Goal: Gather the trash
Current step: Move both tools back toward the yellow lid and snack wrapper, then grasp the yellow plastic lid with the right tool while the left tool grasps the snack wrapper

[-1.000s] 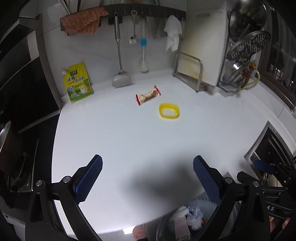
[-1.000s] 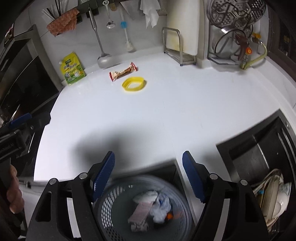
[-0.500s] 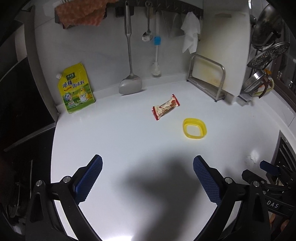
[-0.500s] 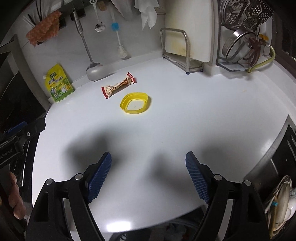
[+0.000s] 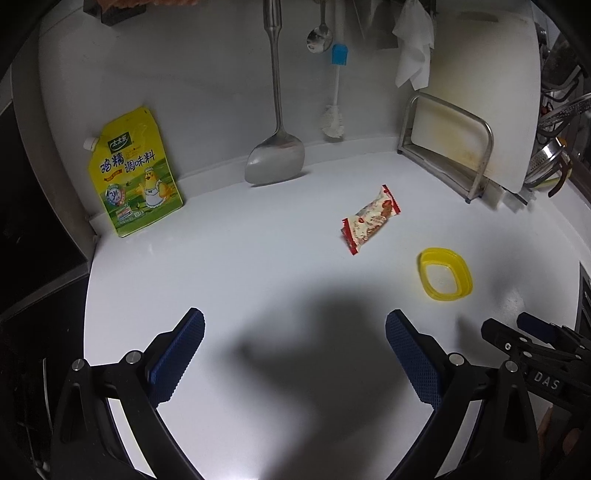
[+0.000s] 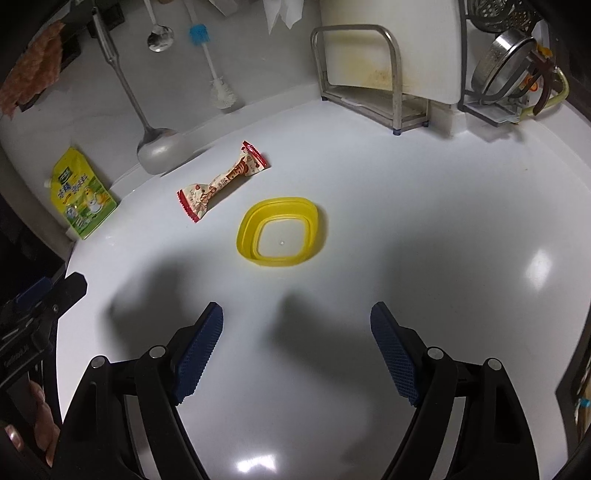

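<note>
Wrapper (image 5: 370, 220) lies mid-counter (image 5: 258, 266), long axis slanting toward the back wall; left gripper (image 5: 294, 334) hangs spread and empty, well short of it.

From the right gripper (image 6: 296, 328), also spread and empty, the yellow ring (image 6: 280, 232) sits ahead; its thin, probably slippery rim could skid from the pads.

The orange-brown knitted cloth (image 5: 144, 3) is cut off by the top edge in the left wrist view; only its lower fringe is seen. The long steel handle of the spatula (image 5: 275, 74) is likewise cropped at the top. The black rail (image 5: 118, 13) is seen only as a short piece. The steel strainer and pans (image 5: 554, 147) are partly hidden behind the white cutting board (image 5: 480, 74). Small print on the yellow seasoning pouch (image 6: 79, 192) cannot be read in the right wrist view.
</note>
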The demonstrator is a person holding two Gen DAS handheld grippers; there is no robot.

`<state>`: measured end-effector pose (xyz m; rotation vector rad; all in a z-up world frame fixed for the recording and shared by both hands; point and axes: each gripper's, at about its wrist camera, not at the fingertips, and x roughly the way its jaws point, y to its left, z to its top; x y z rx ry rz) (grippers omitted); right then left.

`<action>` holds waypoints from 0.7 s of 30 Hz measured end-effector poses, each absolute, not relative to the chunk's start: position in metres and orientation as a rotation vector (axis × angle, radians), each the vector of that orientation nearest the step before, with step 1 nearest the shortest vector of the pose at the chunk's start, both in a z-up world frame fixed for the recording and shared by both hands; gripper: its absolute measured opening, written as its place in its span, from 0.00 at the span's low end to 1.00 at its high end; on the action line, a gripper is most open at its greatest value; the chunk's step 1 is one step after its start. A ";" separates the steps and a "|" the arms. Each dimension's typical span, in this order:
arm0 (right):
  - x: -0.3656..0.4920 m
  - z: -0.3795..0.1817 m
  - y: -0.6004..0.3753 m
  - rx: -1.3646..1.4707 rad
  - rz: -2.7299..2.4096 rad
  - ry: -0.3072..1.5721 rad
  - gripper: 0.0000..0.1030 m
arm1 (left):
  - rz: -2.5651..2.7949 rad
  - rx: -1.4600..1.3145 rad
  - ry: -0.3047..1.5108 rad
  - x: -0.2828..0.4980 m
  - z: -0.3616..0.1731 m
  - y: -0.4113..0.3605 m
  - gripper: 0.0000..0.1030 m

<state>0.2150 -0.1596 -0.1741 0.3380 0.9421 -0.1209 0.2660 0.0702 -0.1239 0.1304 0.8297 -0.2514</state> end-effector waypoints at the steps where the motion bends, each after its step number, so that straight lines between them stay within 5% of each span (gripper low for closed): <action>1: 0.221 -0.177 -0.158 0.343 -0.121 0.943 0.76 | -0.251 0.130 0.832 0.269 -0.125 0.071 0.94; 21: 0.286 -0.206 -0.145 0.333 -0.181 0.980 0.77 | -0.256 0.103 0.856 0.286 -0.138 0.090 0.94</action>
